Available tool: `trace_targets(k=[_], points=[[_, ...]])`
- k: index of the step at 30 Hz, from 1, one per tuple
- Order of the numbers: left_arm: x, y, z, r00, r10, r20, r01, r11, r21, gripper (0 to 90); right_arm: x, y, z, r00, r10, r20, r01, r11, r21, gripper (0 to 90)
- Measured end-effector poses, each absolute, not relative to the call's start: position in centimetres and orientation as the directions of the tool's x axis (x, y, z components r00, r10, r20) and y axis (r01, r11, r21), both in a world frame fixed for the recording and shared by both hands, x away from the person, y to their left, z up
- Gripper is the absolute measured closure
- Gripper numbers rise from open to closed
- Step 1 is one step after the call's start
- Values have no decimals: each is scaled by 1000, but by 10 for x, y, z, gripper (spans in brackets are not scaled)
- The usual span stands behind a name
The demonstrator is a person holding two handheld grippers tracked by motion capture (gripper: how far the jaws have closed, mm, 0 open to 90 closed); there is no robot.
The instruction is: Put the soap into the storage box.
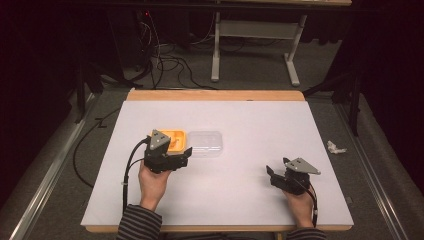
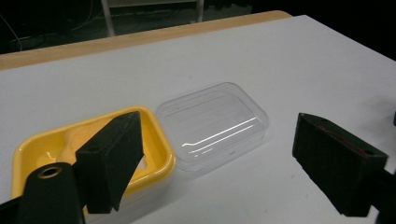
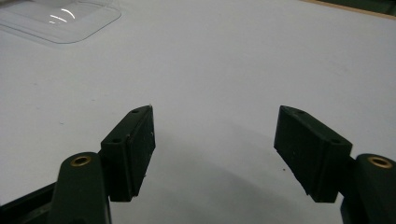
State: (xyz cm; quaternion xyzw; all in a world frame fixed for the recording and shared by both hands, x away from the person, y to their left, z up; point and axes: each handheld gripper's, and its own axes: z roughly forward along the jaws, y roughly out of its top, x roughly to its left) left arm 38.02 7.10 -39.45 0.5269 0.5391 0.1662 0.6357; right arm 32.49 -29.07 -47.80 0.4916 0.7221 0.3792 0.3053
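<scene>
The white table (image 1: 250,190) carries two things side by side near its middle: a yellow box (image 2: 28,151) and a clear lid (image 2: 212,123) lying flat just beside it, their near corners touching or almost so. The work in hand looks like getting that lid onto the box, and the left gripper (image 1: 187,151) is the one placed for it, hovering over the box's near edge with its jaws released and nothing between them. The right gripper (image 3: 215,149) hangs well apart over bare table, jaws spread wide and empty.

To do this step well, I would bring the left jaws down over one long rim of the lid, not its corner, so the thin plastic does not flex and spring out. One pad has to slide under the rim, and since the lid lies flat, a slight tilt of the hand should help it catch. Close gently; the lid looks light and slick. The right gripper could steady the box if it starts to skate.

Hard to make out: in the high view the left gripper covers the box's near half. In the left gripper view a jaw hides part of the box's inside, where a pale shape shows that I cannot identify. The lid is cut off at the top of the right gripper view, and its edges fade into the table
</scene>
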Motion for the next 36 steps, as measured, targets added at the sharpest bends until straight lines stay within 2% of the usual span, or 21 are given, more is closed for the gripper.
trace_targets(k=[20,26,31,36], points=[[361,59,-399,433,728,-532,373,392,841,180,325,-289,-478,-325,942,-82,476,238,847,300],[355,57,-401,458,674,-580,435,399,807,244,325,-289,-478,-325,942,-84,476,240,846,300],[352,52,-403,468,681,-563,440,374,817,244,325,-289,-478,-328,941,-87,475,244,845,300],[352,45,-411,431,712,-555,469,348,811,268,325,-289,-478,-326,942,-81,479,238,845,301]])
